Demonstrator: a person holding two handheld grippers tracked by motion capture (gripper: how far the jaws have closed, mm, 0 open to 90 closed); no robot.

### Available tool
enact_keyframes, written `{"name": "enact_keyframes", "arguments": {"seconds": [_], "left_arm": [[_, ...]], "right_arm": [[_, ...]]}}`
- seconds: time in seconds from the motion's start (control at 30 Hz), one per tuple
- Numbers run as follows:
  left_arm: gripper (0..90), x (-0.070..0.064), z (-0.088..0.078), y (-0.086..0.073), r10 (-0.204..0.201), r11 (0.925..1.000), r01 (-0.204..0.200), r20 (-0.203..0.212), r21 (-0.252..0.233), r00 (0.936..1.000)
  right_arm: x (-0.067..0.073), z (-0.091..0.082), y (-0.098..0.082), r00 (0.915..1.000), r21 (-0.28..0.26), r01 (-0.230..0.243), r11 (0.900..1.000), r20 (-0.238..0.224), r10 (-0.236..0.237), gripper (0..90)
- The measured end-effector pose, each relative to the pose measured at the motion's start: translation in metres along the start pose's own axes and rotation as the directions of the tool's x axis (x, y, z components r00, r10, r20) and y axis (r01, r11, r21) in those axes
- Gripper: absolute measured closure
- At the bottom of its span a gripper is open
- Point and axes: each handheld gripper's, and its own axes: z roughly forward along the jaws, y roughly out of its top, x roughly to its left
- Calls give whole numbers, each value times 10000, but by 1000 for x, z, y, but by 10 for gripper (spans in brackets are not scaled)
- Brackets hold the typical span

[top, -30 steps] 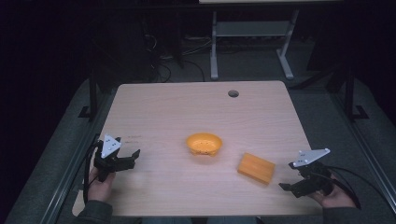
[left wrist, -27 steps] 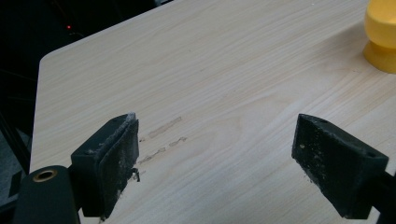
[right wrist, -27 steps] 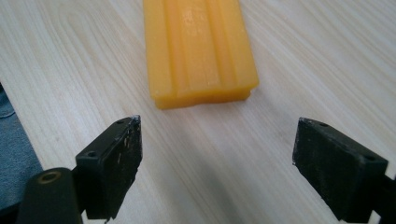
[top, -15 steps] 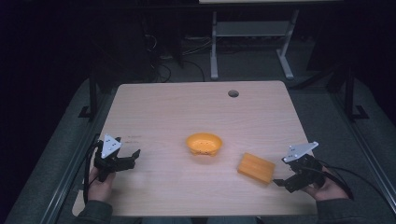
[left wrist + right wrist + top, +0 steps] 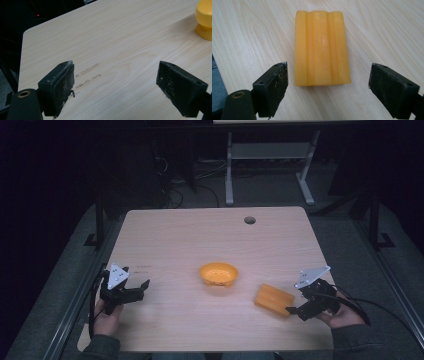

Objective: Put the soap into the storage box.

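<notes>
Pale wood tabletop (image 5: 200, 235) stood amid a dark room, and over its near right part the right claw (image 5: 291, 310) was spread wide, jaws either side of the near end of a ridged orange block (image 5: 273, 300) without touching it. That block lay flat, just ahead of the jaws. Farther left, near the middle, sat an orange bowl (image 5: 218, 273), apart from the block. At the near left edge the left claw (image 5: 142, 286) gaped wide over bare wood, holding nothing.

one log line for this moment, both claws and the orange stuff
right claw: open, lined up on orange block, no contact | left claw: open, over bare table | orange bowl: mid-table, untouched
</notes>
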Motion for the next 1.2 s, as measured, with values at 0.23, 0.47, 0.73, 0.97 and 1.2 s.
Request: {"name": "enact_keyframes", "arguments": {"seconds": [0.23, 0.47, 0.73, 0.97, 1.2], "left_arm": [[142, -1, -1, 0, 38, 10000, -38, -24, -50, 10000], [142, 1, -2, 0, -66, 10000, 66, -28, -16, 10000], [141, 0, -1, 0, 10, 10000, -10, 9, -12, 10000], [142, 0, -1, 1, -63, 10000, 63, -9, 5, 10000], [141, 0, -1, 1, -1, 10000, 1, 13, -13, 10000]], "right_arm": [[-1, 7, 9, 9998, -4, 94, 10000, -189, -94, 154], [-1, 14, 18, 9993, 116, 248, 9996, -266, -245, 154], [-1, 22, 25, 9979, 256, 414, 9988, -507, -401, 158], [-2, 32, 27, 9971, 404, 418, 9983, -653, -391, 155], [-1, 42, 32, 9963, 617, 497, 9969, -735, -451, 154]]}}
